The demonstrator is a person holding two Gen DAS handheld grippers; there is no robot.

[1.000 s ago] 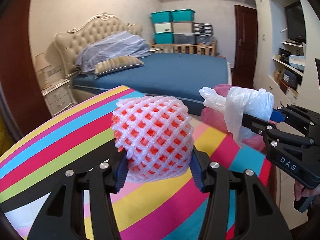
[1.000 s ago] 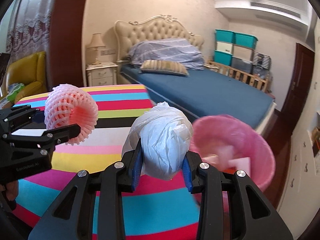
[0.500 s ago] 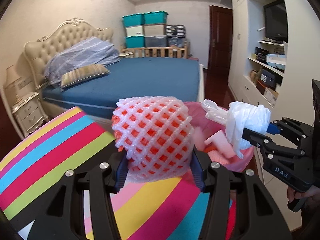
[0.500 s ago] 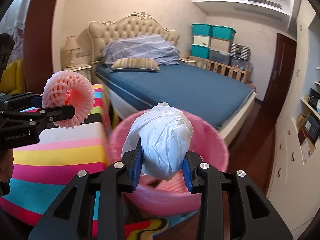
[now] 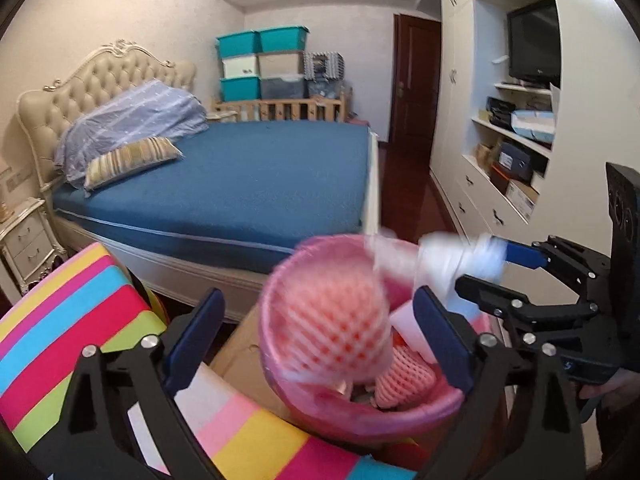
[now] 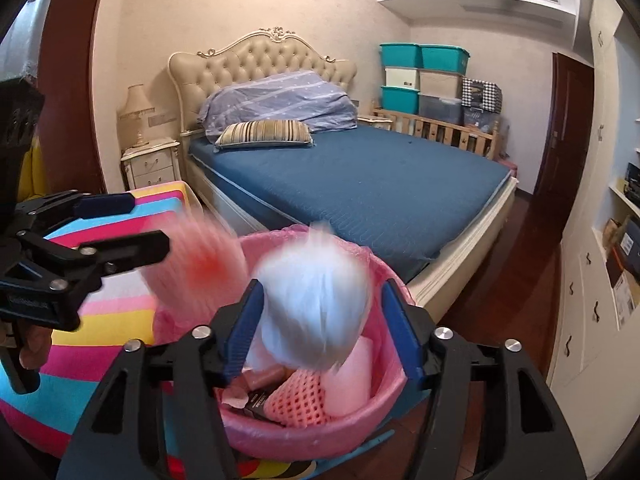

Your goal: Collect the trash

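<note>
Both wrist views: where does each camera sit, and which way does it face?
Left wrist: on the left gripper, facing down over the pink bin; right gripper at right.
Right wrist: on the right gripper, facing down into the bin; left gripper and a hand at left.
Shared: bin, foam net, white bag, bed.

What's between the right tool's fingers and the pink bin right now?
Right wrist view: the white plastic bag, blurred and untouched by the pads, between the right tool's open fingers above the pink bin.
</note>
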